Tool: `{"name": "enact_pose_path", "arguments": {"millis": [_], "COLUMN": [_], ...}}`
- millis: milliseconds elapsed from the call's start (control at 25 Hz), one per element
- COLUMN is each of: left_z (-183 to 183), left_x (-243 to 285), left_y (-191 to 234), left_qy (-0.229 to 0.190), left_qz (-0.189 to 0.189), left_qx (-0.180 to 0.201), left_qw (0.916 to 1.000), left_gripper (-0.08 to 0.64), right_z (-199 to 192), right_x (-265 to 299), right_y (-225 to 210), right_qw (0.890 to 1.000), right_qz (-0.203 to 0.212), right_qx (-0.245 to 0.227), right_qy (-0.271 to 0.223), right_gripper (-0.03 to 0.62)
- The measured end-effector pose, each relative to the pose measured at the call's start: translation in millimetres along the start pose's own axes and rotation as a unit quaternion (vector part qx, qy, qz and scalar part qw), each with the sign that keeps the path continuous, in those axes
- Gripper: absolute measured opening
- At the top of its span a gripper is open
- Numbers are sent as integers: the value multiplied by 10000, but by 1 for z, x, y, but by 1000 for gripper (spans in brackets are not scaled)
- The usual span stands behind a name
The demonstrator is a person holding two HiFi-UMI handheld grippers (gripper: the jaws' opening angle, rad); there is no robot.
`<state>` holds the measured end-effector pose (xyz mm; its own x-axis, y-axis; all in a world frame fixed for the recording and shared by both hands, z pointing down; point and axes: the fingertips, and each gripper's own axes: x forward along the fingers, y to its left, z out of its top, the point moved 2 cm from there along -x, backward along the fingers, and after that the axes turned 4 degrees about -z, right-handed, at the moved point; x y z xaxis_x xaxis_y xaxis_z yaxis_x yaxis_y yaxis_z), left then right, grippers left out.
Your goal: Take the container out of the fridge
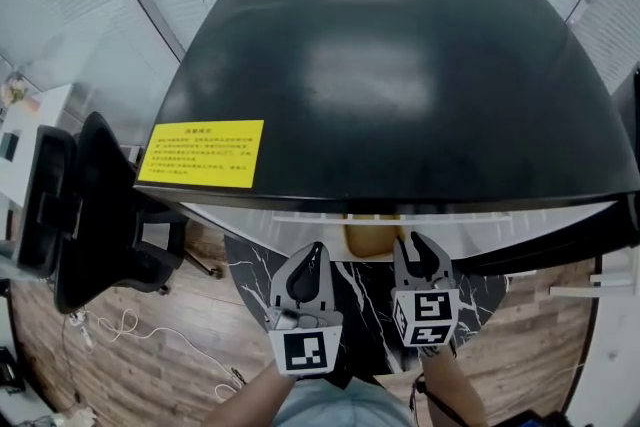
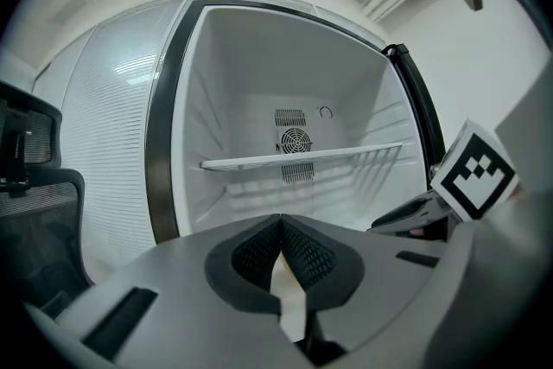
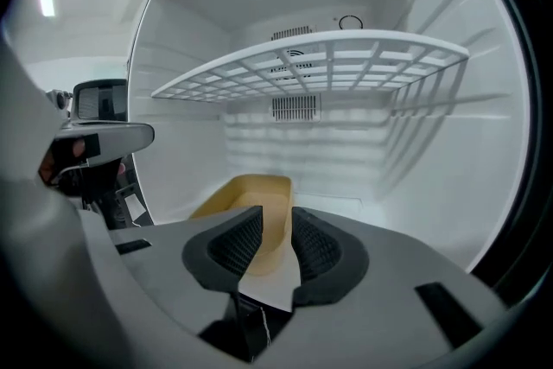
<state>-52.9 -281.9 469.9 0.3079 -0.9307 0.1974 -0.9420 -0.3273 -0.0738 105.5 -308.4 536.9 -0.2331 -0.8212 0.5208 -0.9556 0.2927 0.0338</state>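
Straddling the near wall of the tan container point(image 3: 251, 190) inside the fridge point(image 3: 415, 186), the right tool point(image 3: 276, 225) holds its jaws apart (pads not pressing); the left tool point(image 2: 282, 227) is closed.

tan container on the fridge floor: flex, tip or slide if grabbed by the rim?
The container looks empty and thin-walled: probably light, and its rim may flex when pinched. Low and wide, so unlikely to tip. On the smooth white fridge floor it would likely slide if nudged.
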Motion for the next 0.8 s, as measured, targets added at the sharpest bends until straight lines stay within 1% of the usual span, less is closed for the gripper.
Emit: {"name": "enact_pose_path", "arguments": {"millis": [80,200,440,600,720,800], "left_z": [-1,-3,-7,-9,-12,-13], "left_x": [2,5,7,9,10,11], "left_y": [1,2,5,8,9,9], "left_qy": [-4,9,30,48,52,72], "left_qz": [-9,-34,11,2,50,38], "left_qx": [10,124,25,144,0,26], "left_qw": [10000,9999,10000,9999,10000,10000], "left_gripper": [15,15,15,15,15,15], "right_z": [-3,-8,-13,-15,-15,-15], "right_x": [4,10,18,22,25,26], "right_y": [-2,-3,-2,-2,-2,-2], "right_qw": [10000,9999,9996,9995,9994,9994], "right_qz": [-21,-25,-2,-2,-6,-1], "right_qx": [-4,15,16,33,29,48], "right_qy": [70,157,271,314,332,351], "right_gripper": [117,112,110,110,112,112]}}
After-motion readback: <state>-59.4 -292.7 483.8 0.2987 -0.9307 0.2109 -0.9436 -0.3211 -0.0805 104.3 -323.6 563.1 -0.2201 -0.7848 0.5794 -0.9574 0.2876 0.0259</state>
